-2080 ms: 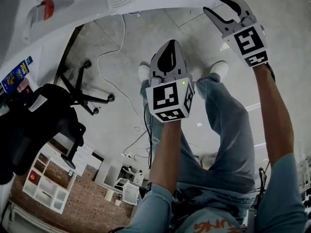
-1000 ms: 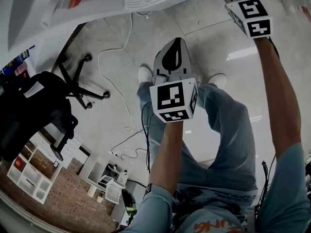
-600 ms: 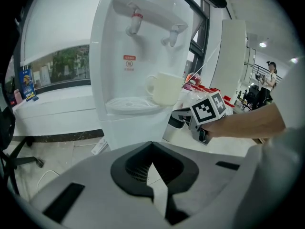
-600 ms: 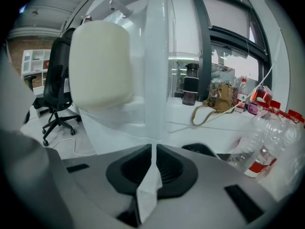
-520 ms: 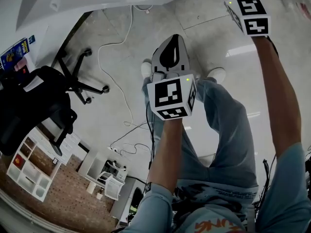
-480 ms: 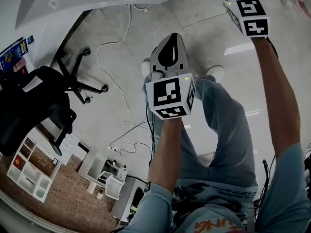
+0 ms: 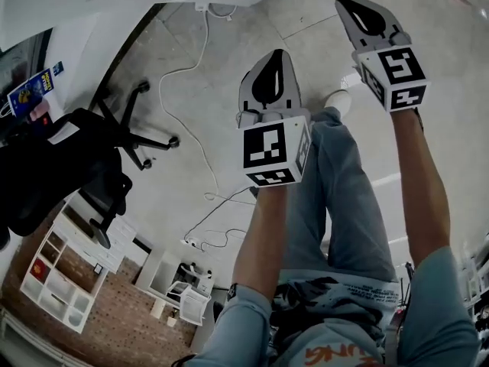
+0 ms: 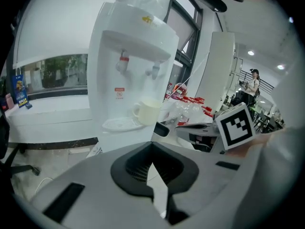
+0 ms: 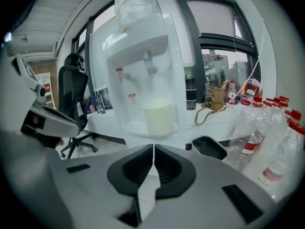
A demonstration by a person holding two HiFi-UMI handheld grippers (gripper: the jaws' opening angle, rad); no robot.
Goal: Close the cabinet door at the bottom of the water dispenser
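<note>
Now left hand-held gripper [image 7: 273, 58] jaws together, empty, right hand-held gripper [image 7: 348, 4] jaws just closed, empty

No legible text
Red label [image 8: 119, 93] on the water dispenser [image 8: 107, 80], below its red tap [image 8: 124, 59], is blurred; orange shirt lettering [image 7: 336, 355] is cut off.
</note>
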